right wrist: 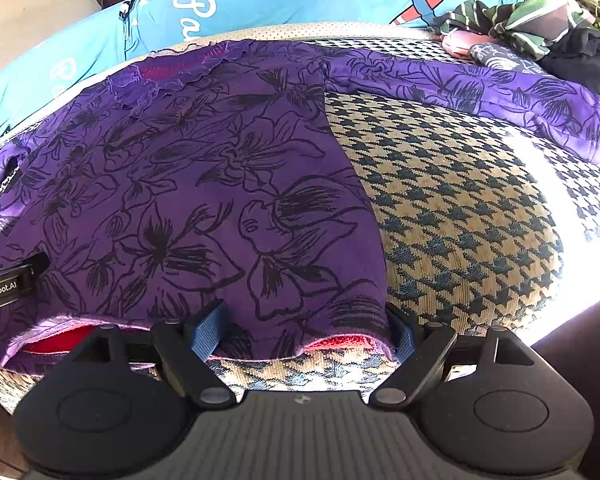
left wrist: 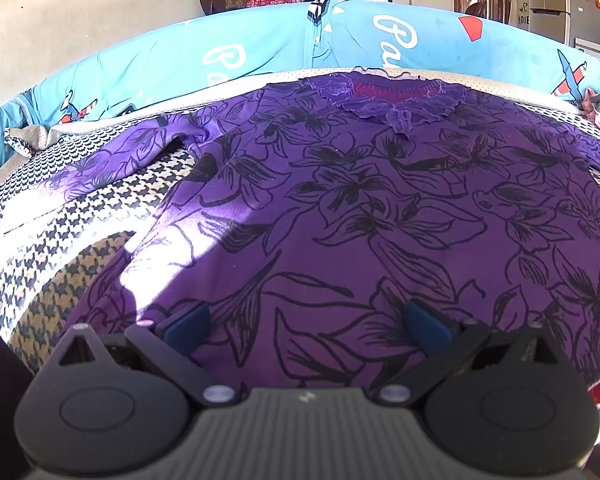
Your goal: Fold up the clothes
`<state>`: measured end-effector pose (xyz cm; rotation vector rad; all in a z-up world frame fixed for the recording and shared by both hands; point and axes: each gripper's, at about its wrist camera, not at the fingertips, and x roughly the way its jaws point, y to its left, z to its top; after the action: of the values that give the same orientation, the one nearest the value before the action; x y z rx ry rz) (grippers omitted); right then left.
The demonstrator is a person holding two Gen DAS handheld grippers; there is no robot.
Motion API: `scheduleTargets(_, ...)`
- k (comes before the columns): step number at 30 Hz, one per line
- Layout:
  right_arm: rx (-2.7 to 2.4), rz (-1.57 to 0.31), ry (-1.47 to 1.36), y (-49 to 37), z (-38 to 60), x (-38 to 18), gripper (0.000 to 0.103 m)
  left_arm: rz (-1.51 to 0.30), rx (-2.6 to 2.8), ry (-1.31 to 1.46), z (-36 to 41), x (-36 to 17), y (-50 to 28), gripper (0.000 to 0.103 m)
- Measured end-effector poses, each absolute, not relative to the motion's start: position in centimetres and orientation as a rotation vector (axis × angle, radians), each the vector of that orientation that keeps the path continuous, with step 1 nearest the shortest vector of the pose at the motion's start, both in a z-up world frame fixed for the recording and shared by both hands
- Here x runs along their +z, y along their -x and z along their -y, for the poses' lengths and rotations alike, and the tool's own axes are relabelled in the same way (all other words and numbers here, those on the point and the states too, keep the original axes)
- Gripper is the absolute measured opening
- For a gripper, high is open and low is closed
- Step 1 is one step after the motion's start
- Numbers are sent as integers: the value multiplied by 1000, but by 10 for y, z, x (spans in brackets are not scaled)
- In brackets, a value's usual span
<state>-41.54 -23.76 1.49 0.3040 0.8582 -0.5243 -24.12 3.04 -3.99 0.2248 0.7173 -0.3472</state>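
One purple floral top [left wrist: 380, 208] spread flat on houndstooth cover [right wrist: 460, 208] of bed, neckline toward blue cushion [left wrist: 260, 52], two sleeves out sideways. Cushion carries white script, only "Pa" readable, plus plane drawings. Heap of other clothes [right wrist: 540, 28] beyond top's right sleeve. Left claw [left wrist: 306, 326] spread over top's lower part, nothing pinched. Right claw [right wrist: 306, 330] spread wide astride top's hem corner, cloth between fingers, unpressed. Label "enRobot.AI" on device at left edge of right view.

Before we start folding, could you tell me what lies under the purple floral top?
The purple floral top lies on a houndstooth cover, bare beside it. Red lining shows at its hem. Whatever lies beneath its middle is hidden.
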Motion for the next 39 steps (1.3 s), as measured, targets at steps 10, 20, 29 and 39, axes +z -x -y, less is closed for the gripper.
scheduleTargets(10, -516, -871, -325, 419, 235, 15, 81, -724, -346, -223, -31, -39, 242, 103)
scheduleTargets(20, -506, -884, -339, 421, 233, 15, 81, -727, -346, -223, -32, -39, 243, 103)
scheduleTargets(29, -482, -902, -343, 423, 229, 16, 81, -731, -346, -222, -32, -39, 242, 103)
scheduleTargets(39, -413, -931, -323, 426, 217, 15, 82, -732, -345, -221, -32, -39, 243, 103)
